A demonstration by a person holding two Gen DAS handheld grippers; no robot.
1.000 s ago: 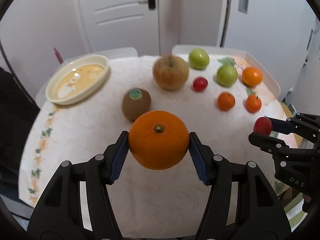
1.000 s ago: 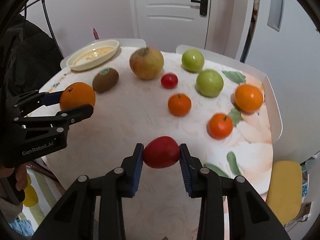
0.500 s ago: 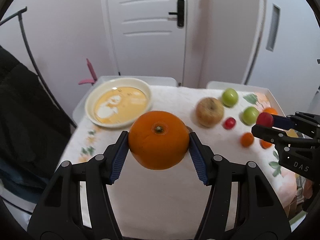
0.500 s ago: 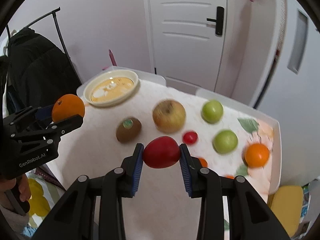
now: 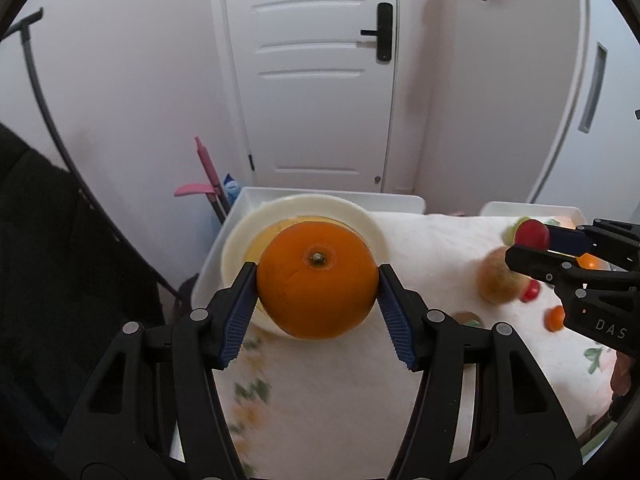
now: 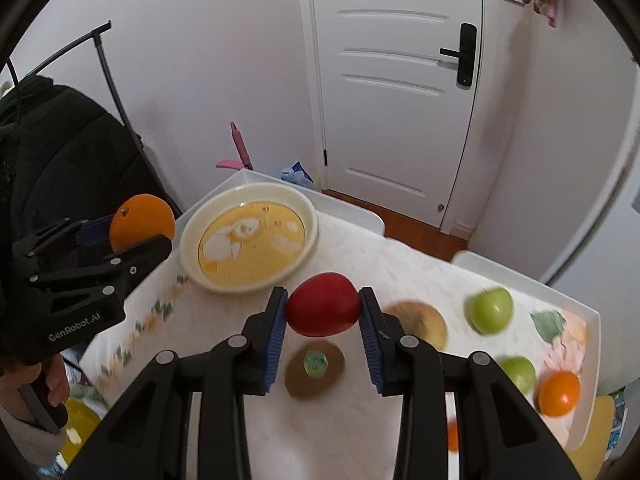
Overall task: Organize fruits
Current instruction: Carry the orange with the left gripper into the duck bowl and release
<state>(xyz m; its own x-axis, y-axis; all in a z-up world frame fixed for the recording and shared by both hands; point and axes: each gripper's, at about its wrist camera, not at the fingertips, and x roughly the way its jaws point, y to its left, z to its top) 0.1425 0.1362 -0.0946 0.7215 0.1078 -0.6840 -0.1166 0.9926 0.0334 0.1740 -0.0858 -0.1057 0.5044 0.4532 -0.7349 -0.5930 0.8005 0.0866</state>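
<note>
Both fruits are mid-carry above the surface (image 6: 360, 264): the left tool (image 5: 318, 304) is clamped on an orange (image 5: 317, 280), the right tool (image 6: 323, 322) on a red fruit (image 6: 323, 304); next, probably, lowering each into the cream plate (image 6: 312, 220) before releasing.

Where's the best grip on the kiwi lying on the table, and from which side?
Across the kiwi at its widest middle, coming from above. It lies free on the cloth, sticker up, with the russet apple close on one side, so set the fingers away from that side.
</note>
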